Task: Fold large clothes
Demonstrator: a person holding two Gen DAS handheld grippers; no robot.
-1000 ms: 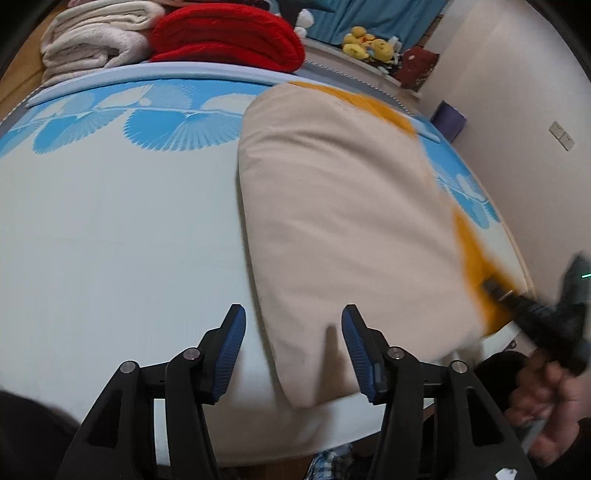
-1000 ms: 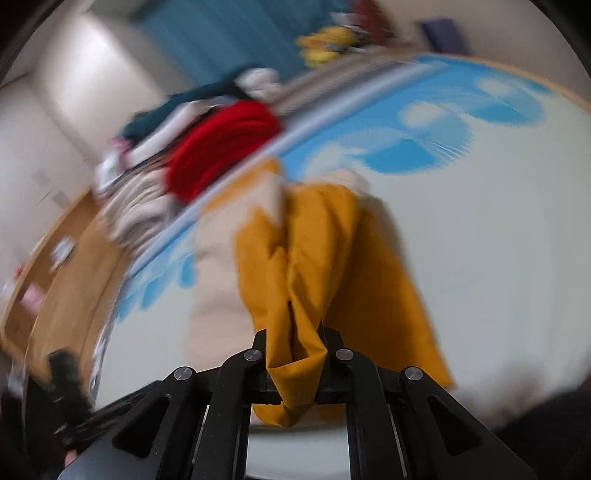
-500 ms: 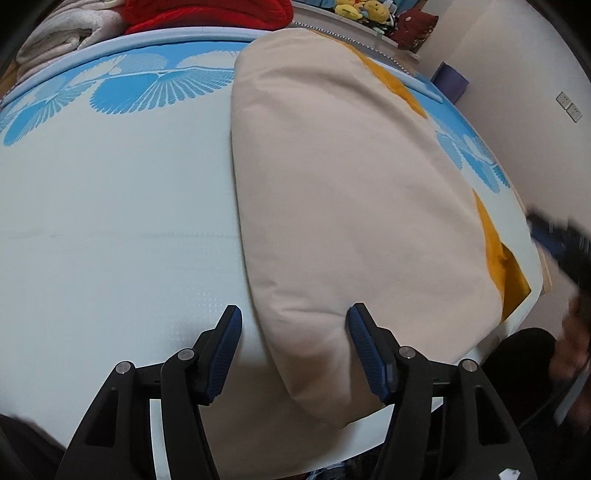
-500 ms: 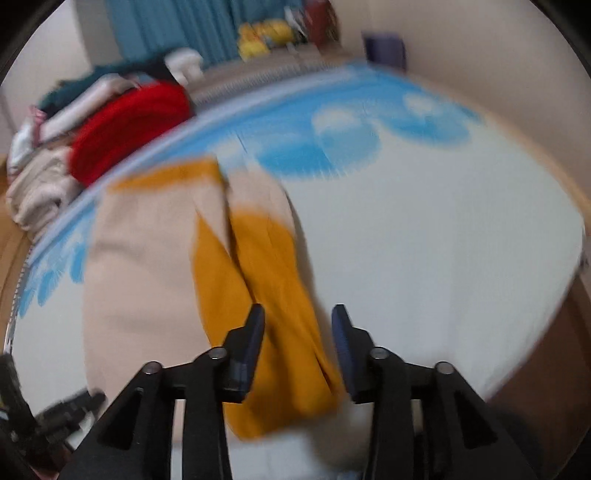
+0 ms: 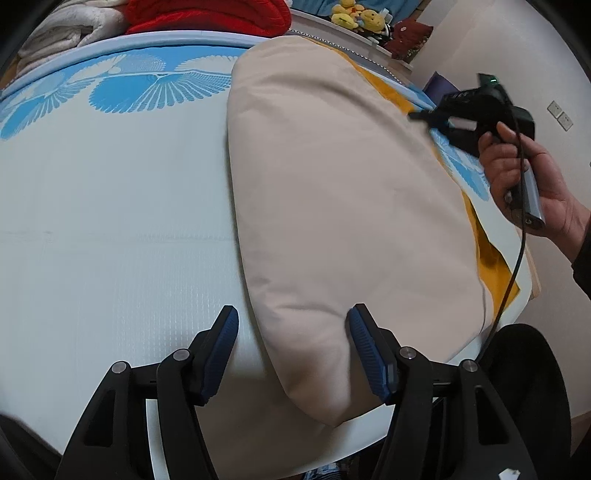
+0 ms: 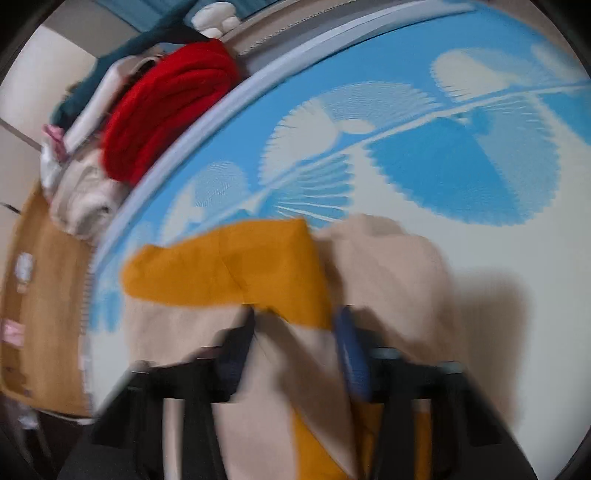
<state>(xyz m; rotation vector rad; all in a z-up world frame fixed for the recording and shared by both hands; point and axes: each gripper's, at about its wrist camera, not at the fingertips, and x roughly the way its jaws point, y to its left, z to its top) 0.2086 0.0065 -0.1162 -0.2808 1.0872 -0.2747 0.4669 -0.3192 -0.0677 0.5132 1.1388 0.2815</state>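
A bed (image 5: pixel 110 221) with a pale mattress cover and a blue fan pattern fills the left of the view. Folded blankets, one of them red (image 5: pixel 207 14), are stacked beyond its far edge. The left claw (image 5: pixel 293 332) hovers over the near edge of the bed. Its jaws are spread, and the near left edge of the garment (image 5: pixel 332 184) lies between them without being pinched. The garment is large, beige and lined in mustard. It lies flat on the right part of the bed, from the near edge to the far one. To the right, a hand (image 5: pixel 524 173) holds the right claw (image 6: pixel 295 332) over the garment's far end. This view is blurred, but the jaws appear spread, with cloth showing between them.
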